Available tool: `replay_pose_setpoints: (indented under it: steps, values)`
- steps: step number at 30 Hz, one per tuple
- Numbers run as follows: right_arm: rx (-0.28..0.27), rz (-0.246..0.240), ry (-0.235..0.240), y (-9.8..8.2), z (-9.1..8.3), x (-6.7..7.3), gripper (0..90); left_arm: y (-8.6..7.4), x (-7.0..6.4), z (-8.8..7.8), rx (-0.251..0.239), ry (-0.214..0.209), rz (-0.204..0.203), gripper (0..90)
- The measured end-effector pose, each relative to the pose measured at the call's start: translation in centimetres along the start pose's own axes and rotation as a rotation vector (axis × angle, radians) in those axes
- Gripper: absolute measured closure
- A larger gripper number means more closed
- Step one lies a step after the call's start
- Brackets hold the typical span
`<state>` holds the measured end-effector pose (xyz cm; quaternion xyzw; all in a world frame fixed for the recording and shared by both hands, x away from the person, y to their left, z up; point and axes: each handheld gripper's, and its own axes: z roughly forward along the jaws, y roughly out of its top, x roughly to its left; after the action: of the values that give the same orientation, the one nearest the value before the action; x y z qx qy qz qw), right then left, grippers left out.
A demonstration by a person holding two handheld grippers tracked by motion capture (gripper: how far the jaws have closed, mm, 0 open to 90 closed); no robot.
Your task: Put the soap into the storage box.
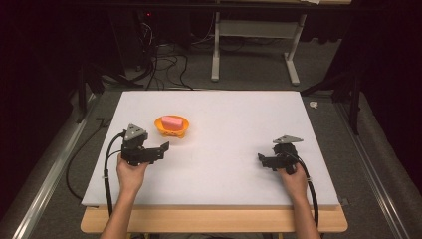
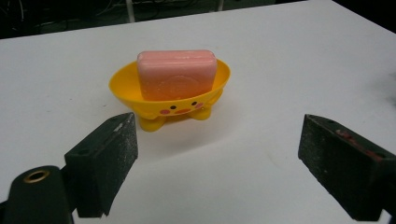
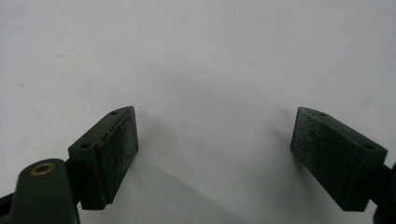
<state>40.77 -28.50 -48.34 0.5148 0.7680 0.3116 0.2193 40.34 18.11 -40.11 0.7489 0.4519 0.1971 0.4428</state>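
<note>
A pink soap bar (image 2: 176,74) sits in the orange duck-faced dish (image 2: 126,86) on the white table (image 1: 224,164), just ahead of the left hand-held gripper (image 2: 217,156), jaws spread; the right hand-held gripper (image 3: 215,156) is spread too, over bare table.

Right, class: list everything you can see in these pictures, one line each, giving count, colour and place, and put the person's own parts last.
soap bar: one, pink, lying in the soap dish
soap dish: one, yellow-orange with a duck face and small feet, on the white board, left of centre
white board: one, white, covering the wooden table
wooden table: one, light wood, its edge showing at the near side
table frame: one, pale grey, on the floor beyond the board
cables: several, black, on the floor at the back
left hand-held gripper: one, black, open, pointing at the dish
right hand-held gripper: one, black, open, over bare board
hands: two, at the near edge
</note>
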Motion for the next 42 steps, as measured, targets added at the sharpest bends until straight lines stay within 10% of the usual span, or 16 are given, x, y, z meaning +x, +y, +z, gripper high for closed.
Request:
replay_pose_setpoints:
  steps: [42]
  values:
    - [-0.001,-0.001,0.0,0.0,0.0,0.0,15.4,-3.6,0.1,2.2,0.073,-0.008,-0.052,14.4]
